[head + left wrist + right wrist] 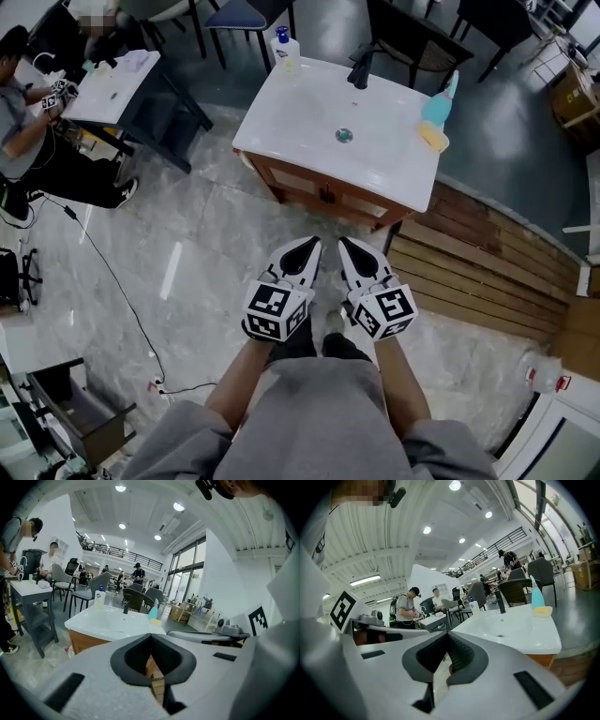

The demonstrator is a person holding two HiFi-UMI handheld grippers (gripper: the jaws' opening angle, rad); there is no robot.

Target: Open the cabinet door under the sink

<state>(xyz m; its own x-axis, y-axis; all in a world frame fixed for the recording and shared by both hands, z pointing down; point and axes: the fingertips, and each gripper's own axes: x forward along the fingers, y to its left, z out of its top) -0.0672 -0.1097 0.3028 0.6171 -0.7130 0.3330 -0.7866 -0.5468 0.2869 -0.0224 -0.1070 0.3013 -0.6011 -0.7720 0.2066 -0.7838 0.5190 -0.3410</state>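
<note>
A white sink top (281, 141) with a black faucet (361, 66) rests on a wooden cabinet (323, 192), whose front doors are closed, at the top middle of the head view. I hold both grippers side by side a stretch of floor short of it, pointing at it. The left gripper (308, 246) is shut with nothing in it, and so is the right gripper (348, 246). In the left gripper view the cabinet (86, 641) shows below the sink top (112, 620), beyond the shut left gripper (151, 635). In the right gripper view the sink top (520, 630) lies beyond the shut right gripper (447, 635).
On the sink top stand a soap bottle (284, 49), a blue bottle (441, 103) and a yellow sponge (431, 138). Wooden planks (487, 262) lie on the floor to the cabinet's right. A grey table (112, 89) with a seated person (28, 141) is at the left, and a cable (122, 291) crosses the floor.
</note>
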